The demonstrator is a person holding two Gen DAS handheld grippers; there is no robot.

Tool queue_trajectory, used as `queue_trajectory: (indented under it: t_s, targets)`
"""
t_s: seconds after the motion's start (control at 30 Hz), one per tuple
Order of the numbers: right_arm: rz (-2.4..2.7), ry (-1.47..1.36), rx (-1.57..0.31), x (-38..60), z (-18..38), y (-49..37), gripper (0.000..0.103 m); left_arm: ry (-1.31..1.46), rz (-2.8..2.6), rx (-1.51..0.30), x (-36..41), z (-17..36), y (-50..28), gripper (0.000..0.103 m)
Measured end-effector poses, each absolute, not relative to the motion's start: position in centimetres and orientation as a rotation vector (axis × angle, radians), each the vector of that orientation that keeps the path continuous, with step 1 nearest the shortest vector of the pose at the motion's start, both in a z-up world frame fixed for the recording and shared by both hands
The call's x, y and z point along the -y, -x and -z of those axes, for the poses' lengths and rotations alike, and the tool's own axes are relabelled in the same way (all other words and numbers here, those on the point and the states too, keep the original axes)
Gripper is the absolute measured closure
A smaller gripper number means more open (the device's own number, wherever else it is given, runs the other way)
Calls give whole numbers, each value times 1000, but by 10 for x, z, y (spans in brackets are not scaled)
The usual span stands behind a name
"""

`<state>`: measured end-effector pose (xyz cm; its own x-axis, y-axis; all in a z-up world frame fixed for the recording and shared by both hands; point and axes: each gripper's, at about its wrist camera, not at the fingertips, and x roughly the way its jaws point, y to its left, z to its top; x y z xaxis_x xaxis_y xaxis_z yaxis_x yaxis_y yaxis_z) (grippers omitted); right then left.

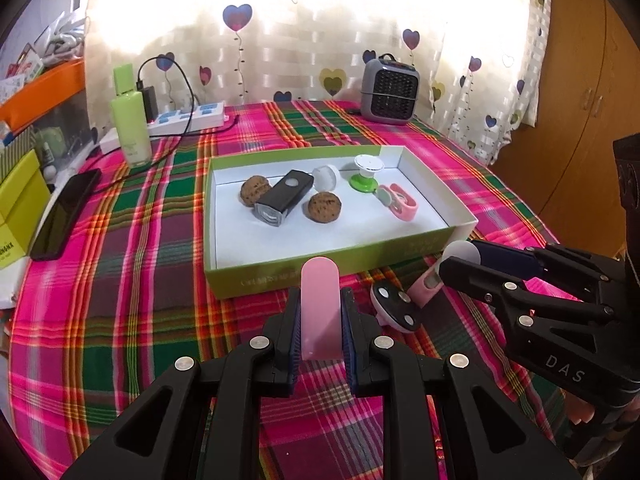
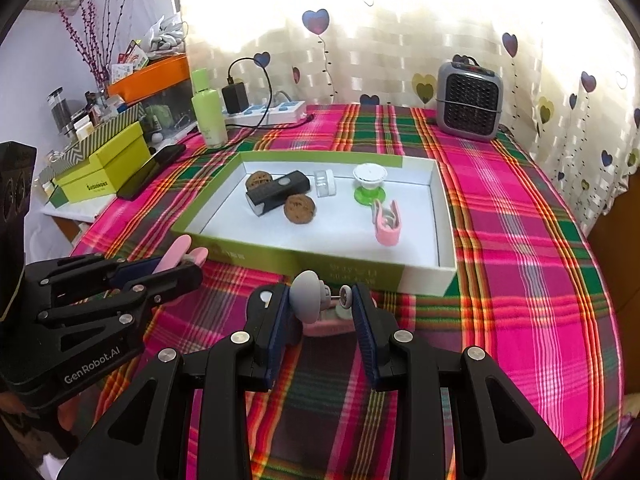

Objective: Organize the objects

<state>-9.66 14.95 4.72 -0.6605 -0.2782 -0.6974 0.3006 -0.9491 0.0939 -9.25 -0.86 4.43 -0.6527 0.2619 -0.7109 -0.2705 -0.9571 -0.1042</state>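
Both hand-held tools are built as matte black plastic linkage frames with triangular cut-outs, joined by round silver rivets. The left gripper [image 1: 320,320] and the right gripper [image 2: 320,312] are each fitted with dark blue ribbed pads [image 1: 295,330] on the inner finger faces. White lettering is printed on the bodies: "GenRobot.AI" on the left, "DAS" on the right.

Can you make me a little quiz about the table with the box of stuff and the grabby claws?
1. True or false: the green box holds two brown round things.
2. What is the left gripper pinching? A) a pink strip B) a black phone C) a green bottle
3. How many things lie in the box altogether?

Key: 1 true; 2 A; 3 six.
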Motion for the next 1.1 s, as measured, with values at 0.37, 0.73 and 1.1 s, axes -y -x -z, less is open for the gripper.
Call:
queue_trajectory:
  t_s: [0.37,0.73,1.1]
  targets:
    - [2589,-1069,-33,-140,-53,122,70,1123,-2643,3,16,-47,112,87]
    - [2570,-1083,-21,-129,-53,152,70,1161,-2636,58,22,-45,138,87]
    - [2526,-1164,-26,-124,-37,174,70,1208,-2635,68,25,-35,163,87]
